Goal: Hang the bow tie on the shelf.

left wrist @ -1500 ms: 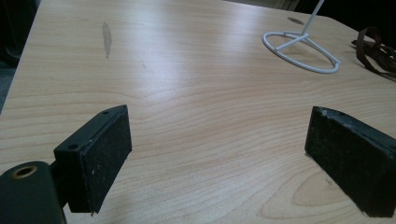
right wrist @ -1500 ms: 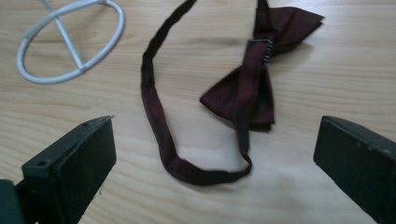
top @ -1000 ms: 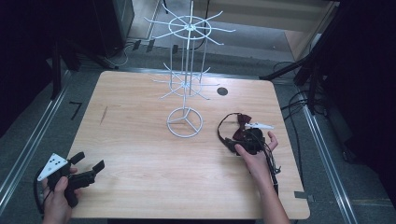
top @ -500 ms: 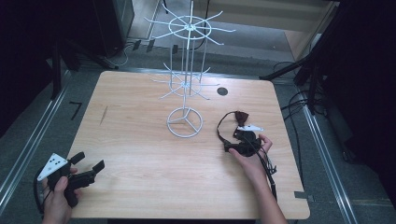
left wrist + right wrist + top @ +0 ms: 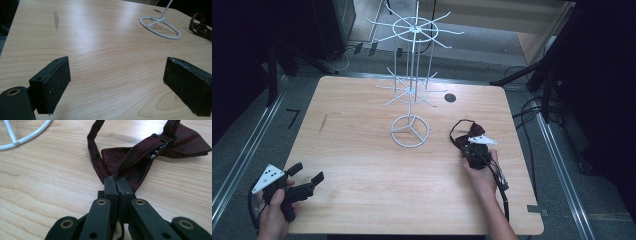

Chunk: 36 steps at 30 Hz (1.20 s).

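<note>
Right gripper view: right claw (image 5: 117, 181) has just clamped bow tie (image 5: 140, 155) strap, table edge far.

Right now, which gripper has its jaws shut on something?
The right gripper: jaws pressed together on the dark red bow tie strap. The left gripper stands wide open over bare table.

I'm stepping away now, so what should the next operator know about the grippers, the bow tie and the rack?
Right gripper: jaws have just closed, pinching the dark red bow tie by its strap; the tie lies on the table, right of the white wire rack.
Left gripper: open, holding nothing, at the near left corner.
Done: tie gripped.
Left, probably: lift it and hang it on a rack arm.
</note>
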Available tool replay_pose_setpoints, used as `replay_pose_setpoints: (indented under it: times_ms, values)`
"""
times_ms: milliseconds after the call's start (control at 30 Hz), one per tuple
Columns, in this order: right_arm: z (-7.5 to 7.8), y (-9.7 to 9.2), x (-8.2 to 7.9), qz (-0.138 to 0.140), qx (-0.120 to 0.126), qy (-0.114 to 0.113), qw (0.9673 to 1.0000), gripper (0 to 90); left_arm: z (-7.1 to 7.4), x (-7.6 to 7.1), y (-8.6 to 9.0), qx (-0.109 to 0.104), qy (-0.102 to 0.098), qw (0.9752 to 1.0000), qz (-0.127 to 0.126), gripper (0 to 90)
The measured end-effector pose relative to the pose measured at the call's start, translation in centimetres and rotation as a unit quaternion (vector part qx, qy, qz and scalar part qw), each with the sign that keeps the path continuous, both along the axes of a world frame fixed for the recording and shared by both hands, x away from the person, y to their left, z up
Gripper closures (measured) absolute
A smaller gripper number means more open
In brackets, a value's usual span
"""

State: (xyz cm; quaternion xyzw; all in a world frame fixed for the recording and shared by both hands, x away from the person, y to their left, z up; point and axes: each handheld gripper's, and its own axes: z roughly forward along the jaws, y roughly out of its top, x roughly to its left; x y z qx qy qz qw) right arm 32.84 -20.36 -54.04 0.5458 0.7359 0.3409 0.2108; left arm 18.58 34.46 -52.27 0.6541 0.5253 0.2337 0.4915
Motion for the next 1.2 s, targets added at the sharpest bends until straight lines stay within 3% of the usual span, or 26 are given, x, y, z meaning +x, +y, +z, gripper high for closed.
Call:
replay_pose_setpoints:
  times_ms: [133, 267, 367, 533, 1000, 1200]
  values:
    - [0.1, 0.1, -0.2, 0.005, -0.002, -0.016, 0.9999, 90.0, 0.0, 0.0, 0.0, -0.002, 0.000, 1.0000, -0.001, 7.9]
    - [0.9, 0.2, -0.8, 0.009, 0.007, -0.049, 0.9988, 90.0, 0.0, 0.0, 0.1, -0.003, 0.000, 1.0000, -0.003, 7.9]
    - [1.9, 0.4, -1.4, 0.012, 0.014, -0.079, 0.9967, 90.0, 0.0, 0.0, 0.1, -0.002, 0.000, 1.0000, -0.003, 7.9]
    - [2.9, 0.5, -1.9, 0.016, 0.023, -0.109, 0.9936, 90.0, 0.0, 0.0, 0.1, -0.004, -0.001, 1.0000, -0.003, 7.9]
    - [6.6, 1.8, -3.1, 0.040, 0.038, -0.169, 0.9841, 90.0, 0.0, 0.0, 0.1, -0.002, 0.001, 1.0000, 0.001, 8.0]
    - [8.4, 2.6, -3.2, 0.045, 0.057, -0.189, 0.9794, 90.0, 0.0, 0.0, 0.1, -0.002, 0.000, 1.0000, 0.001, 8.1]
